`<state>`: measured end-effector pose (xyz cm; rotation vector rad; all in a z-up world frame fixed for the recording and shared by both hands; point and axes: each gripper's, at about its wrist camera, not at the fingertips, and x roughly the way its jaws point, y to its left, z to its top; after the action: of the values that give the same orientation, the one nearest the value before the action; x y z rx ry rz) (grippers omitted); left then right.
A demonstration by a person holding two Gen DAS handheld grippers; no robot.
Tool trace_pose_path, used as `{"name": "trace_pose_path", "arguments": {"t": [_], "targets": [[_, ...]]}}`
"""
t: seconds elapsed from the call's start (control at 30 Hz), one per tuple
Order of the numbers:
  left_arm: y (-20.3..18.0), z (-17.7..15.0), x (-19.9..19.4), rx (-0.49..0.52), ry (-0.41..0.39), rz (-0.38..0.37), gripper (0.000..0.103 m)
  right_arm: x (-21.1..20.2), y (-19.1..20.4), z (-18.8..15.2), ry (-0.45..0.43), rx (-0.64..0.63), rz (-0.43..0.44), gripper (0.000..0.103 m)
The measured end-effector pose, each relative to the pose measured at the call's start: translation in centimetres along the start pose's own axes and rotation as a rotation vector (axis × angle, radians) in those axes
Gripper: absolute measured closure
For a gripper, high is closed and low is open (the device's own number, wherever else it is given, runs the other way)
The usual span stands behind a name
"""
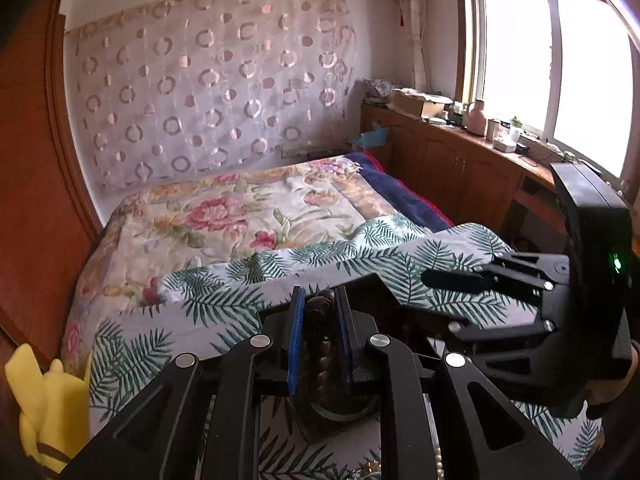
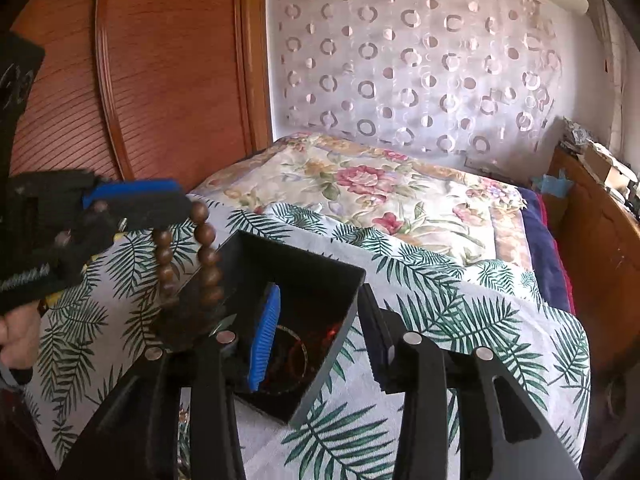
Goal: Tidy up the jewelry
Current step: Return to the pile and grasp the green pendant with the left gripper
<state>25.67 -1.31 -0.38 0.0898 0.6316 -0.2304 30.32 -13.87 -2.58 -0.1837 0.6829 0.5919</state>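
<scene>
A: Report the state of the left tool (image 1: pixel 318 340).

B: Its two blue-padded fingers (image 1: pixel 295 340) are drawn close together and clamped on a string of brown wooden beads (image 1: pixel 320 332). In the right wrist view the same tool (image 2: pixel 132 204) enters from the left, and the bead string (image 2: pixel 206 256) hangs down from it in a loop of two strands.

A: Where do the beads hang relative to the container?

B: They hang at the near left corner of an open black box (image 2: pixel 320 276). The lower beads overlap the box's left wall in the picture; whether they touch it cannot be told.

A: Report the state of the right tool (image 2: pixel 316 340).

B: Its fingers stand wide apart, holding nothing. The left blue pad (image 2: pixel 264 340) sits inside the box opening; the other finger is outside the box's right wall. The wall lies between the two fingers. In the left wrist view this tool (image 1: pixel 452 300) appears at the right, also spread.

A: Contents of the box?

B: Dark ring-shaped items and a reddish spot are visible at the bottom; details are too dim to identify.

A: Supporting surface?

B: The box rests on a bed covered by a palm-leaf sheet (image 2: pixel 460 320). A floral quilt (image 2: pixel 380 196) lies beyond it.
</scene>
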Motion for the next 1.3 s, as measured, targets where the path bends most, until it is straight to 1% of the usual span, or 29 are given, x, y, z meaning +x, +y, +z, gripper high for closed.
{"name": "trace_pose_path", "arguments": {"t": [0.13,0.2,0.23,0.27,0.3,0.33,0.43,0.5,0.57,0.73,1.0,1.13,1.2,1.3], "targets": [[-0.3,0.4,0.4,0.003,0.004,0.014,0.089,-0.8,0.0,-0.9,-0.005,0.004,0.009,0.06],[-0.1,0.1,1.0,-0.004,0.025,0.009,0.089,-1.3,-0.1,-1.6,-0.008,0.008,0.008,0.06],[0.0,-0.1,1.3,-0.008,0.036,0.009,0.087,-1.5,-0.2,-2.0,-0.008,0.012,0.009,0.06],[0.0,-0.4,1.5,-0.008,0.047,0.013,0.071,-1.7,-0.2,-2.4,-0.008,0.015,0.01,0.06],[0.0,-0.7,1.7,-0.008,0.052,0.023,0.05,-2.1,-0.3,-3.0,-0.008,0.021,0.011,0.06],[0.1,-1.2,1.6,-0.007,0.05,0.029,0.047,-2.3,-0.2,-3.3,-0.007,0.024,0.012,0.06],[0.4,-2.6,1.2,-0.018,0.054,0.03,0.047,-3.4,-0.1,-4.8,-0.005,0.032,0.013,0.06],[0.6,-3.8,0.4,-0.038,0.05,0.027,0.037,-4.5,0.2,-6.0,-0.004,0.034,0.012,0.06],[0.7,-5.3,-0.5,-0.042,0.043,0.032,0.031,-5.5,0.5,-7.3,0.0,0.036,0.004,0.06],[0.4,-8.7,-2.3,-0.036,0.053,0.027,0.03,-7.5,1.3,-10.4,0.018,0.051,0.023,0.06],[0.4,-13.0,-4.5,-0.073,0.088,-0.011,0.03,-8.9,2.8,-15.1,0.082,0.057,0.013,0.06],[-0.1,-14.7,-5.1,-0.088,0.104,-0.038,0.031,-9.0,3.7,-16.3,0.097,0.04,0.015,0.06],[-0.6,-15.5,-5.3,-0.092,0.115,-0.056,0.04,-9.0,4.0,-16.7,0.105,0.043,0.03,0.06],[-1.0,-16.8,-5.6,-0.088,0.139,-0.074,0.049,-8.7,4.6,-17.2,0.115,0.03,0.026,0.06]]}}
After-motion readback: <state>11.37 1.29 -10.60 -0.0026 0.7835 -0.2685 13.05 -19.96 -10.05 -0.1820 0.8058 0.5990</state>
